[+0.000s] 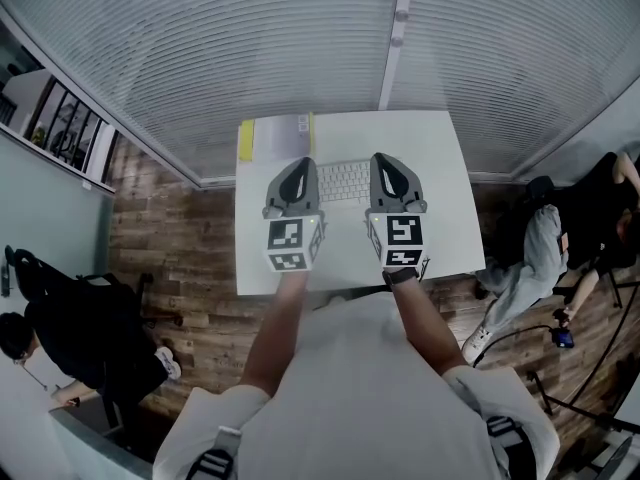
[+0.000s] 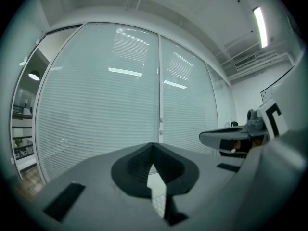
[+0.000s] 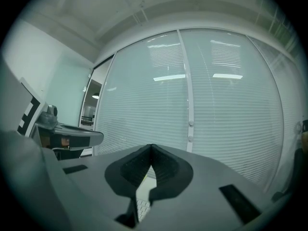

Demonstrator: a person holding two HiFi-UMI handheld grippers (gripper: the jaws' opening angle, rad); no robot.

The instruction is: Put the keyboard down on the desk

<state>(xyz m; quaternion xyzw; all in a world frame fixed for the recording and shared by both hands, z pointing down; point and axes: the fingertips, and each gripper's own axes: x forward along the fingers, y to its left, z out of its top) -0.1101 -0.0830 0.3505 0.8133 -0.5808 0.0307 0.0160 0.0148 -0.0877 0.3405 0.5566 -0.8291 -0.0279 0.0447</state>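
The white keyboard (image 1: 344,181) lies flat on the white desk (image 1: 450,228), towards the far edge and about midway between left and right. Its two ends are hidden under the grippers. The left gripper (image 1: 299,161) is over the left end and the right gripper (image 1: 386,157) over the right end, both pointing level at the far wall. In each gripper view the jaws are closed tip to tip with nothing between them, and a few of the keys show below through the gap behind the tips.

On the desk's far left corner, just beside the keyboard, lies a flat pad with a yellow edge (image 1: 280,136). The desk stands against a glass wall (image 1: 250,48) covered in fine horizontal slats, with a white upright post (image 1: 395,38) dividing it. The floor is dark wood planks (image 1: 170,238). A person in dark clothes (image 1: 70,338) is off to the near left, and another person in grey trousers (image 1: 535,258) sits to the right of the desk. A strip light (image 2: 260,25) glows on the ceiling.
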